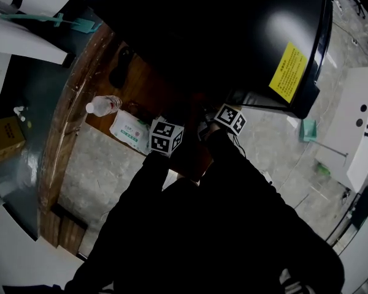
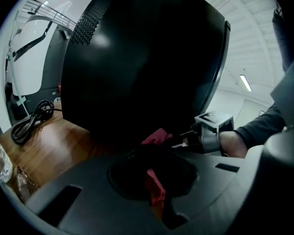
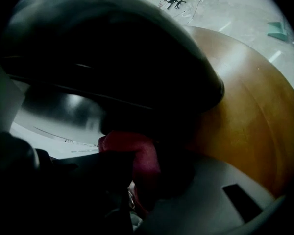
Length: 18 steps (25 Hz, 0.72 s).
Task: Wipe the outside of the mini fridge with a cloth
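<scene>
mini fridge [image 1: 221,35], black and glossy, stands on a round wooden table [image 1: 67,121], with a yellow label [image 1: 288,72] on the face turned toward the floor side in the head view. both grippers meet low at its near side. the left gripper [image 1: 167,136] has its jaws closed on a red cloth [image 2: 156,137]; in the left gripper view a strip of the cloth runs back between the jaws and a bunched end pokes out against the dark fridge wall. the right gripper [image 1: 231,119] sits just beside it, and the right gripper view shows the same red cloth [image 3: 137,155] pinched in its jaws, pressed close under the fridge's curved edge. the person's hand [image 2: 232,143] grips the right gripper in the left gripper view. on the table to the left lie a clear water bottle [image 1: 103,105] and a pack of wipes [image 1: 130,130], near the left gripper. a coiled black power cord [image 2: 32,119] rests on the wood beside the fridge.
</scene>
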Tool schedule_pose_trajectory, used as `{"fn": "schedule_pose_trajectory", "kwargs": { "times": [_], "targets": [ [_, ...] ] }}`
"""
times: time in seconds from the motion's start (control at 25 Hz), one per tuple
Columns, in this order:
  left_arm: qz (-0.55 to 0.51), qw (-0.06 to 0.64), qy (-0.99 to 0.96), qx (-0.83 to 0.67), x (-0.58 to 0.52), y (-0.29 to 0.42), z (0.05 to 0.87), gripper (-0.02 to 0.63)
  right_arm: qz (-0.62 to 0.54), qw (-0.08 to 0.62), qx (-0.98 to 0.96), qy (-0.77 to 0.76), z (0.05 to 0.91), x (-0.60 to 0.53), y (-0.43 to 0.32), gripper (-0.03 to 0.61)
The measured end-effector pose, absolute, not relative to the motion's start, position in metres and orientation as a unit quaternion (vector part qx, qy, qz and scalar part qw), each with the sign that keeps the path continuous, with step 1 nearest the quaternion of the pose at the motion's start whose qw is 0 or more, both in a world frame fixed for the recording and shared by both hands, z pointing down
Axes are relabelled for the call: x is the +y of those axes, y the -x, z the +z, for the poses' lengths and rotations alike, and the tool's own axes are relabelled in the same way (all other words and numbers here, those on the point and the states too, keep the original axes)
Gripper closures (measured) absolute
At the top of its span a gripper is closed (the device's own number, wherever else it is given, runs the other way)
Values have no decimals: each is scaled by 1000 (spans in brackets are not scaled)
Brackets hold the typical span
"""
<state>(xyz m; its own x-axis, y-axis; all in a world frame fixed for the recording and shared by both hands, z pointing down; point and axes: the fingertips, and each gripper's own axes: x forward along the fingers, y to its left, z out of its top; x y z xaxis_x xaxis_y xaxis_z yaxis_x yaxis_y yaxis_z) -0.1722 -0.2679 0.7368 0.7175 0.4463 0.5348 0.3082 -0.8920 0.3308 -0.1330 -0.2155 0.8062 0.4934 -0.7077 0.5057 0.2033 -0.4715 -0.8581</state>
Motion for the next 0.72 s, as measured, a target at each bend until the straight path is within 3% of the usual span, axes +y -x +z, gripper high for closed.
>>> {"fn": "schedule_pose_trajectory", "kwargs": {
  "times": [0.24, 0.72],
  "targets": [
    [289, 111, -925, 222, -273, 194, 703, 607, -469, 405, 260, 740, 783, -222, 147, 500],
    [199, 110, -937, 266, -271, 290, 558, 607, -281, 229, 479, 800, 552, -222, 217, 503]
  ]
}}
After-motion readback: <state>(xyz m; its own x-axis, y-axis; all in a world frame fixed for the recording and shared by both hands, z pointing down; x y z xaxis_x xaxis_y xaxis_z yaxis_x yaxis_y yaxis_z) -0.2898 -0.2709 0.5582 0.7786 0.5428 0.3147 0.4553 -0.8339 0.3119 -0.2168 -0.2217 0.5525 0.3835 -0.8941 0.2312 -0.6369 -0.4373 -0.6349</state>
